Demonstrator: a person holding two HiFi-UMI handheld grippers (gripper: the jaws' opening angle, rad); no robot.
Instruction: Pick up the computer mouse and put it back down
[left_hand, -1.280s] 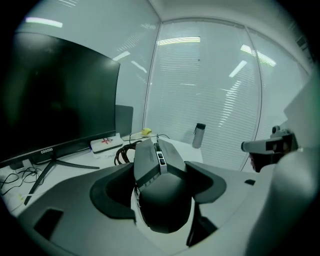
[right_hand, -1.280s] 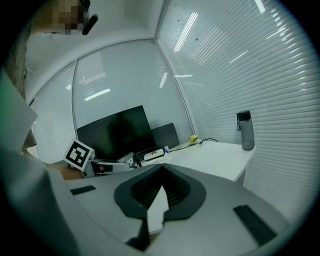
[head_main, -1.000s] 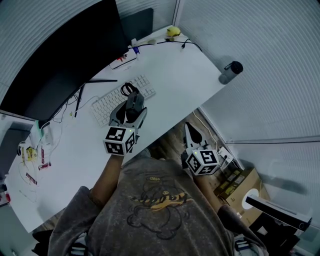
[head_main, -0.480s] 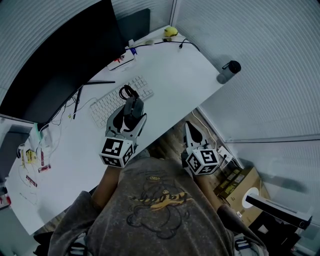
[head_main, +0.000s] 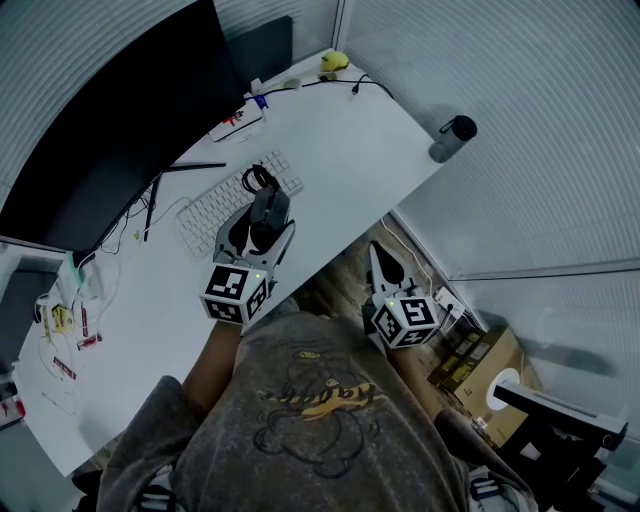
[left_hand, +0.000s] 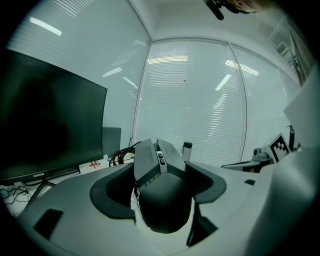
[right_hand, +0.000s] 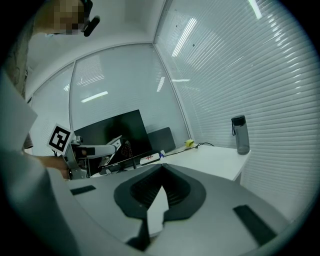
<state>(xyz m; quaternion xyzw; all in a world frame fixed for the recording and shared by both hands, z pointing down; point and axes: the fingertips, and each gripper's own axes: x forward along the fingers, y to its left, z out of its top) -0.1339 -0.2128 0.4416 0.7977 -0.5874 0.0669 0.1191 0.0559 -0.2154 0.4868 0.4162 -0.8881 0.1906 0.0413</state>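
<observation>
overhead, the left gripper (head_main: 262, 228) has the mouse (head_main: 268, 208) just beside the keyboard (head_main: 215, 210), near the desk's (head_main: 350, 140) front edge, with bare desk to the right for setting down. its own view shows both jaws pinching the mouse's flanks, likely for a level hold. the right gripper's (right_hand: 159, 172) view shows jaws together and empty, parked off the desk.

The right tongs (right_hand: 161, 174) are closed, their pads meeting with nothing between them. Straight beyond them lies the white bench (right_hand: 215, 160), with a dark monitor (right_hand: 112, 131) ahead to their left and a grey bottle (right_hand: 241, 135) to their right. The left tongs (right_hand: 118, 144) hang off to their left.
</observation>
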